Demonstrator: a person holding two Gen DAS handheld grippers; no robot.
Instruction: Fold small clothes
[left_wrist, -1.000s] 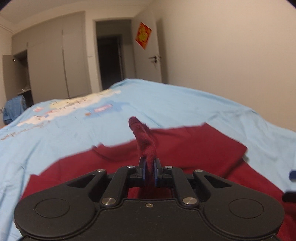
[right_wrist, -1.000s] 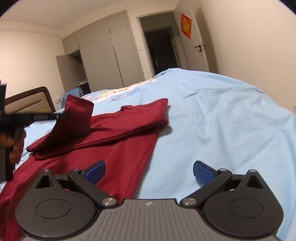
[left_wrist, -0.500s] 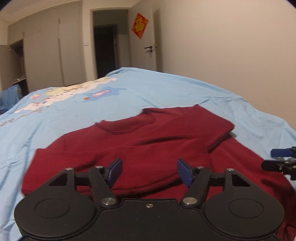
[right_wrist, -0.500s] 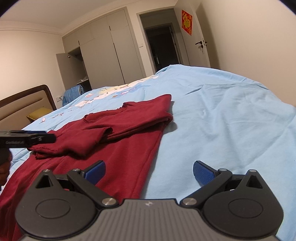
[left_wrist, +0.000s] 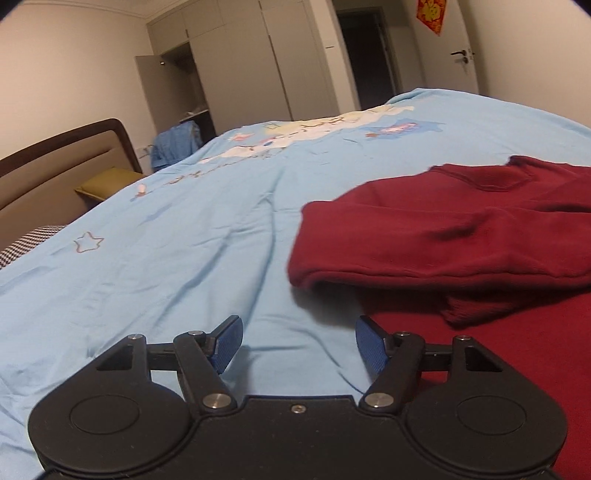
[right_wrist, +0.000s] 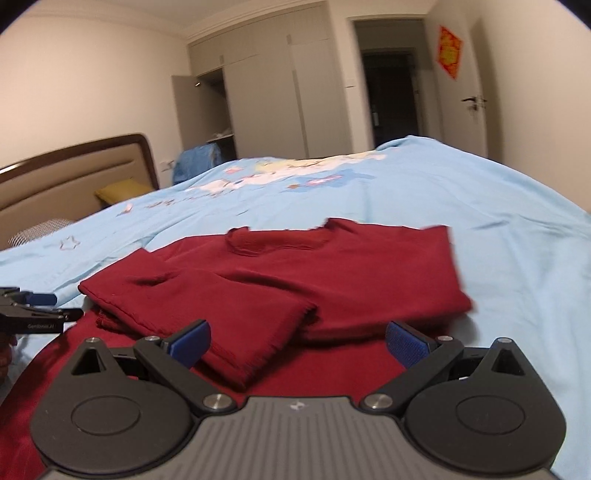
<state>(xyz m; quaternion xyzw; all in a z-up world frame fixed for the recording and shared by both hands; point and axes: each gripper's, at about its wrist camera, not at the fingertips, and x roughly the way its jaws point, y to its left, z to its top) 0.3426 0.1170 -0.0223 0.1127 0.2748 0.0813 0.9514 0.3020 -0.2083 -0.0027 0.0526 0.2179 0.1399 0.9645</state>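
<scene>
Left hand-held gripper (left_wrist: 299, 345): jaws spread wide, empty, low over the light blue bed sheet (left_wrist: 166, 258), just left of the dark red sweater (left_wrist: 461, 236). Right hand-held gripper (right_wrist: 297, 345): jaws also apart, nothing between them, sitting over the sweater's near part. Sweater (right_wrist: 314, 273) lies on the bed, both sleeves folded in across the body, collar on the far side. Left hand-held gripper shows at the left edge of the right wrist view.

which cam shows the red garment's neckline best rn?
Right wrist: the neckline of the red garment sits near frame centre with both folded sleeves in view. Left wrist catches the neckline only near its right edge, the garment cut off by the frame.
</scene>
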